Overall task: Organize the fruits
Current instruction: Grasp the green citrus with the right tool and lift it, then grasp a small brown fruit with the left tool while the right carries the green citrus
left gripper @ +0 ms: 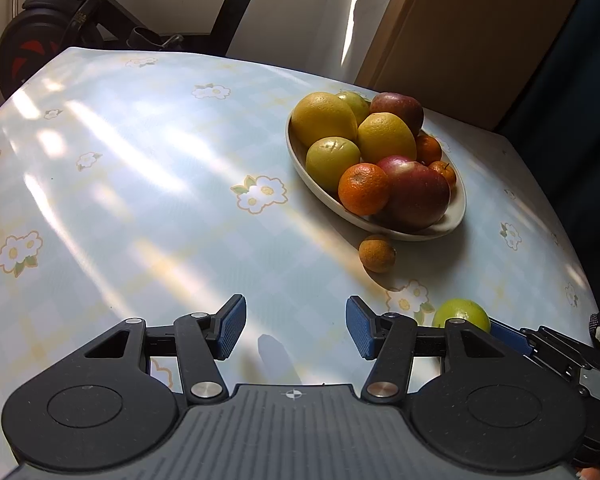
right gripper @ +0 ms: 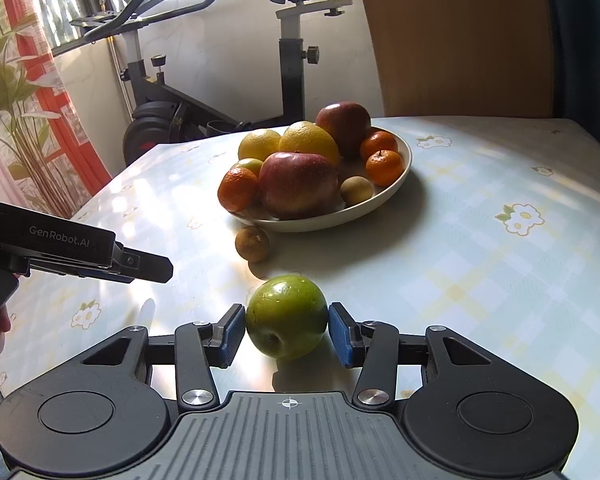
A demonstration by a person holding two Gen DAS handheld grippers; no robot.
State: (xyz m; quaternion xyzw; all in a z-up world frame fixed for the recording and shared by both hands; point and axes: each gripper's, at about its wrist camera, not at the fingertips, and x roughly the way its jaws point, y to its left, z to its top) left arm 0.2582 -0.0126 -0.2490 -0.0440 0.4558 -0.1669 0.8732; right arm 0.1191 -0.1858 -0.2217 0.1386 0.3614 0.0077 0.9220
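Observation:
A green apple (right gripper: pixel 286 316) sits between the blue pads of my right gripper (right gripper: pixel 287 332), which press on both its sides, low over the flowered tablecloth. The left wrist view shows the same apple (left gripper: pixel 462 314) at the lower right, with one blue pad (left gripper: pixel 508 336) beside it. My left gripper (left gripper: pixel 296 328) stands open over bare cloth with nothing between its fingers, to the left of the apple. A cream bowl (right gripper: pixel 404 168) further back holds red apples, yellow citrus and small oranges. A small brown fruit (right gripper: pixel 252 244) lies on the cloth just in front of the bowl.
An exercise bike (right gripper: pixel 292 60) stands behind the table's far edge. A wooden panel (right gripper: pixel 460 40) rises at the back right. A red-framed window and a leafy plant (right gripper: pixel 16 100) are at the left. The table's right edge (left gripper: pixel 580 280) runs close to the apple.

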